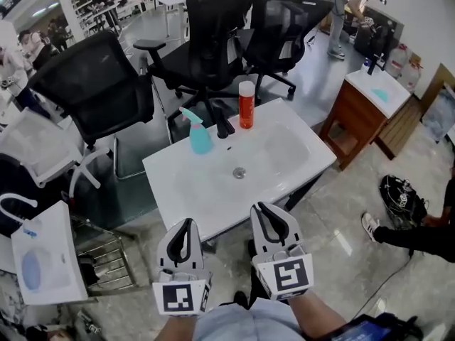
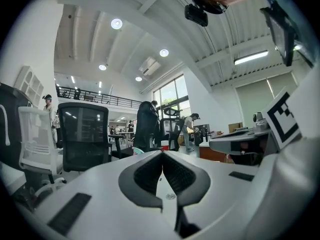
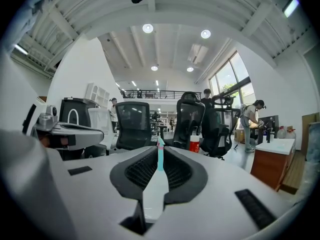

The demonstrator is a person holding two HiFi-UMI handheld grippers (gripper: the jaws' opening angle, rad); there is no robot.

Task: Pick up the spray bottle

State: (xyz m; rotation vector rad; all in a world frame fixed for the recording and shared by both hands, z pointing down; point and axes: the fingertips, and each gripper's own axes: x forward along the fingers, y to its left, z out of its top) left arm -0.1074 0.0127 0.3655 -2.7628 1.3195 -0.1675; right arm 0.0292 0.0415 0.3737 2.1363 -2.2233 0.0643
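Your right gripper (image 1: 261,206) has its jaws only a narrow slit apart and pinches nothing. Your left gripper (image 1: 188,222) has its jaws pressed together and is just as empty. Both hang off the near edge of the white basin tabletop (image 1: 284,155), well apart from the black faucet (image 1: 223,121) at its far side.

You look to be at the approach step, with no grasp begun. The teal plastic spray bottle (image 1: 200,136) stands upright just left of the faucet in the head view, and it lines up with the slit of the right gripper in that gripper's own view. For the next move you will need to spread those jaws wide enough for the body, then reach across the basin towards the faucet.

The bottle has a rounded, bulging base, a slim neck and a paler trigger head. An orange cylindrical bottle with a white cap (image 1: 246,106) stands just right of the faucet, so keep clear of it.
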